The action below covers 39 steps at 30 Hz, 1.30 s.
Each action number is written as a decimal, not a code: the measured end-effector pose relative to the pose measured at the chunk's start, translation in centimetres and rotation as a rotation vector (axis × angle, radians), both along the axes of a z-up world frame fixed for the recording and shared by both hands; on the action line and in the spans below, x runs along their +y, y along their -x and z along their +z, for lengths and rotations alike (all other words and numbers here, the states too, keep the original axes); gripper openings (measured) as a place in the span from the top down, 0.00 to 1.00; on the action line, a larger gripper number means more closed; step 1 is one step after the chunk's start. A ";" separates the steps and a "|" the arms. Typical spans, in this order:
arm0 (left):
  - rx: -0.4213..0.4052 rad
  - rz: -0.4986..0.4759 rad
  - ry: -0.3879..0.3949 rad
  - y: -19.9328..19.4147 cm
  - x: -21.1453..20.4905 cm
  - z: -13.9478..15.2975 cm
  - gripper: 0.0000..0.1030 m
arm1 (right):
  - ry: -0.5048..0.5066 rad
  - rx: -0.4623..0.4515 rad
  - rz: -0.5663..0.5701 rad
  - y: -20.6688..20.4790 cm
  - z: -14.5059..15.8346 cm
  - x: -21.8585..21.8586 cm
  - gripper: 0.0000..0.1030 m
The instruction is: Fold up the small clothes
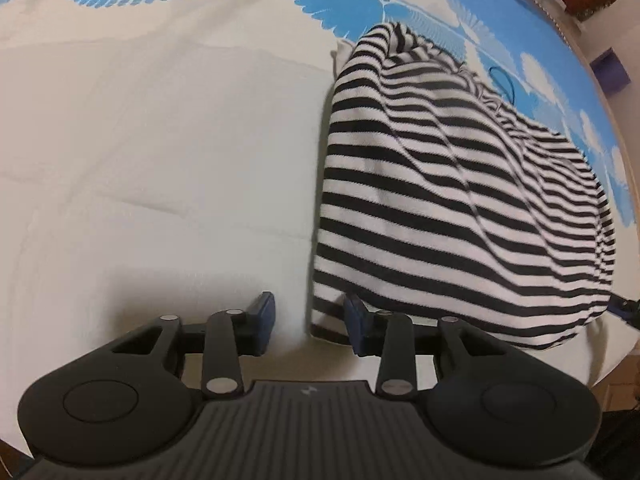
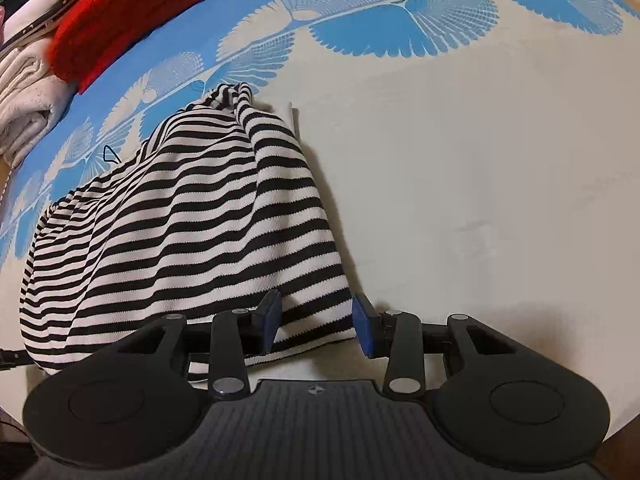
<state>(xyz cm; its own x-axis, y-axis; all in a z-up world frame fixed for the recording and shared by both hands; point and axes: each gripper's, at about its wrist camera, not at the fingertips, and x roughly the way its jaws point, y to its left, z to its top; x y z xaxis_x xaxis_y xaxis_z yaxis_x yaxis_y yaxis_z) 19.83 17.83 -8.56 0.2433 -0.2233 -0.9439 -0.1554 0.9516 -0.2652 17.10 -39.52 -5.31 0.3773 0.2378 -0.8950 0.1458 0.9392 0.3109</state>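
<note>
Item: striped garment (image 1: 460, 208), black and white knit, lying rumpled and part-folded on a cream sheet with blue fan print (image 1: 160, 140); whether a bed or a desk lies beneath cannot be told. Ridges run across the cloth; the far end is bunched.

Left gripper (image 1: 310, 320): jaws apart, pads pressing nothing; the garment's near corner sits between them, close to one pad.

Right gripper (image 2: 316, 322): jaws apart, the near hem lying in the gap, not pinched.

Risks, judged:
- Closing on one layer only would lift the top ply and undo the fold.
- Closing short would catch the sheet or miss the hem.
- Uneven pulls by the two grippers would skew the stripes and set the wrinkles.

Surroundings: red knit item (image 2: 132, 12) and pale folded cloth (image 2: 28, 112) at the sheet's far edge, well apart.
</note>
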 end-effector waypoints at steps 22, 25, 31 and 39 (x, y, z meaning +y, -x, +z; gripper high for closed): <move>-0.127 0.073 0.049 2.1 0.7 3.8 0.69 | 0.038 -0.023 -0.250 1.0 1.7 -5.2 0.98; -0.067 0.039 0.044 1.4 -0.6 2.5 0.59 | -0.056 -0.079 -0.225 0.7 2.3 -4.7 0.78; -0.003 0.033 0.080 0.0 -1.5 0.5 0.96 | 0.006 0.001 -0.065 -0.5 0.6 -2.1 0.52; -0.154 0.088 0.017 1.4 -1.7 3.8 0.99 | 0.001 -0.132 -0.109 -1.0 2.6 -1.5 1.00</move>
<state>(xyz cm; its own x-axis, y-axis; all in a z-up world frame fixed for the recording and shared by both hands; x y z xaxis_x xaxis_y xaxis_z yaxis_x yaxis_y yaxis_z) 18.47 16.15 -4.72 0.4039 -0.2106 -0.8903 -0.1939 0.9313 -0.3083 18.09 -41.00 -2.66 0.5149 0.1885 -0.8363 0.2045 0.9203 0.3334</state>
